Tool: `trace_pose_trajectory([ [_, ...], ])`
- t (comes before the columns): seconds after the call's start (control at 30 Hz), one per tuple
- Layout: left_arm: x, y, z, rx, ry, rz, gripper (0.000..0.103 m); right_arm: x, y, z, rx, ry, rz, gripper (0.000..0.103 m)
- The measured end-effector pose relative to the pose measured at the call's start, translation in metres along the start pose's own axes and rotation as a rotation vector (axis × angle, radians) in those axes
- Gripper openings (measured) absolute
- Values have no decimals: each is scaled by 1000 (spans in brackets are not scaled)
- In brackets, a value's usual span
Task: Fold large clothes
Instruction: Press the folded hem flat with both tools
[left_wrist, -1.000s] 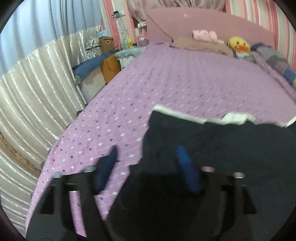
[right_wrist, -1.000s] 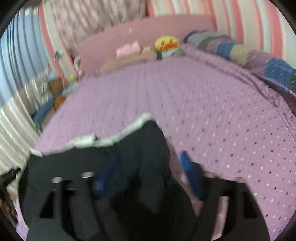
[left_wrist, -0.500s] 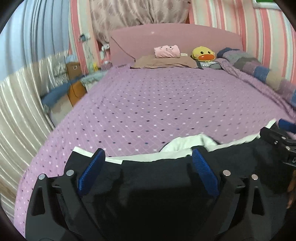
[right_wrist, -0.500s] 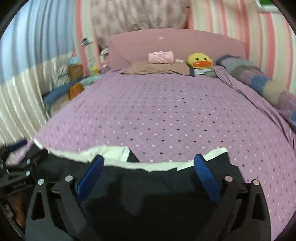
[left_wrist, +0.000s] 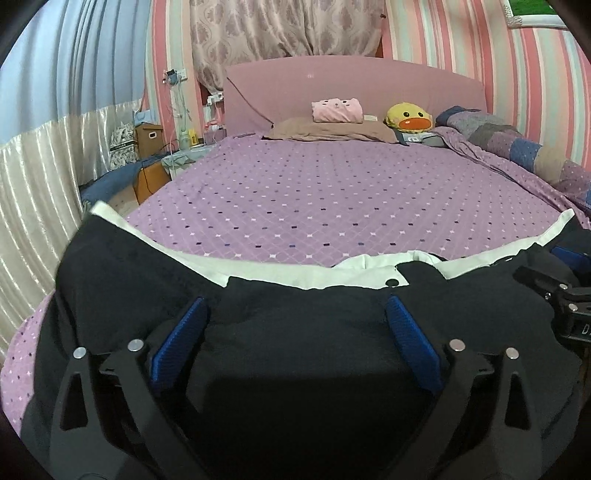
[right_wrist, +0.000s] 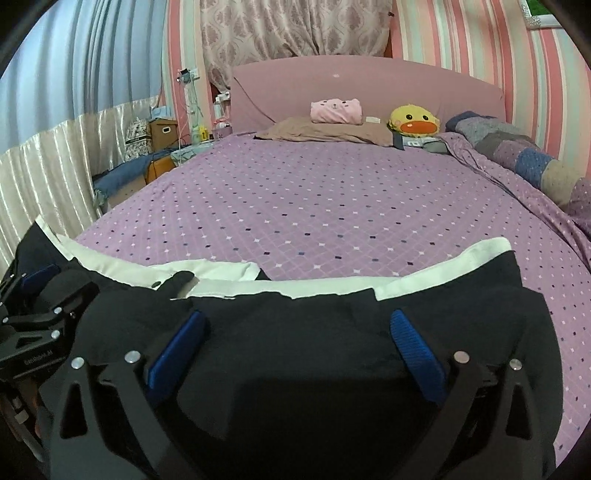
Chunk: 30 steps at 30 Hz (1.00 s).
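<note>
Across the near end of the bed (left_wrist: 332, 192), a large dark garment (left_wrist: 295, 332) with a white band (left_wrist: 310, 275) along its far edge lies spread from left to right on the purple dotted bedspread. A small dark button or eyelet (left_wrist: 391, 282) sits on the white band near its middle, where the fabric overlaps.

Over the left part of the garment hangs the left gripper (left_wrist: 295, 321), tilted downward; its jaws are opening and already stand wide, the blue pads (left_wrist: 184, 332) well apart above the dark cloth, pinching nothing. Over the right part hangs the right gripper (right_wrist: 299, 336), also tilted down, its jaws opening to a wide spread with blue pads (right_wrist: 413, 350) clear of any fold. The cloth lies under and between both pairs of fingers but is not clamped. Each gripper shows at the edge of the other's view.

At the far end, against a pink headboard (left_wrist: 351, 85), lie a brown pillow (left_wrist: 328, 131), a folded pink cloth (left_wrist: 336, 110) on top of it, and a yellow duck toy (left_wrist: 408, 118) to its right. A patchwork quilt (left_wrist: 517, 144) is bunched along the right side of the bed. On the far left stand a cardboard box (left_wrist: 147, 138) and clutter beside pale curtains (left_wrist: 44, 166).
</note>
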<state>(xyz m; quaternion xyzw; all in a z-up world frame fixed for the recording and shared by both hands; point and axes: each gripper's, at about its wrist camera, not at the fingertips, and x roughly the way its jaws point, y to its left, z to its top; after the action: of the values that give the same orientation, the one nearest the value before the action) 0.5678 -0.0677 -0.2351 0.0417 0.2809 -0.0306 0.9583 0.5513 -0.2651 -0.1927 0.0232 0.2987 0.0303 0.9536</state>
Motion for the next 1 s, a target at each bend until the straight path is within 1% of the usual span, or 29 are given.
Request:
trace_pose_trajectory([
  [0.13,6,0,-4,1,-16,-3,99,10,-2,-3,12,13,11,101],
  [0.17,1,7,-10,0,-20,-4,100,13,-2,-4,10,17,9,101],
  [0.3,9,9,-13,-6,-19,-9,100,24,1,-5,-1,50,-7,101],
  [0.5,26,8,-14,-3,15,-13,100,36,-1,-7,13,93,-6,101],
  [0.6,37,7,-11,6,62,-14,100,39,0,-6,8,117,-20,101],
  [0.67,37,9,-8,17,112,-14,100,29,-1,-1,7,120,-3,101],
  [0.7,33,8,-4,36,132,-14,100,20,-4,2,8,104,-1,101],
  [0.73,21,9,0,70,123,-9,100,4,-8,7,5,63,-20,101],
  [0.77,6,13,4,99,89,2,100,-18,-15,11,7,-1,-55,101],
  [0.83,-20,25,11,144,32,34,100,-40,-27,16,30,-38,-67,101],
  [0.9,-34,45,19,133,31,8,100,-55,-42,19,54,-48,-58,101],
  [0.93,-37,61,19,109,40,5,100,-59,-49,17,59,-48,-68,101],
  [1.0,-35,77,16,77,60,25,100,-53,-58,11,67,-24,-87,101],
])
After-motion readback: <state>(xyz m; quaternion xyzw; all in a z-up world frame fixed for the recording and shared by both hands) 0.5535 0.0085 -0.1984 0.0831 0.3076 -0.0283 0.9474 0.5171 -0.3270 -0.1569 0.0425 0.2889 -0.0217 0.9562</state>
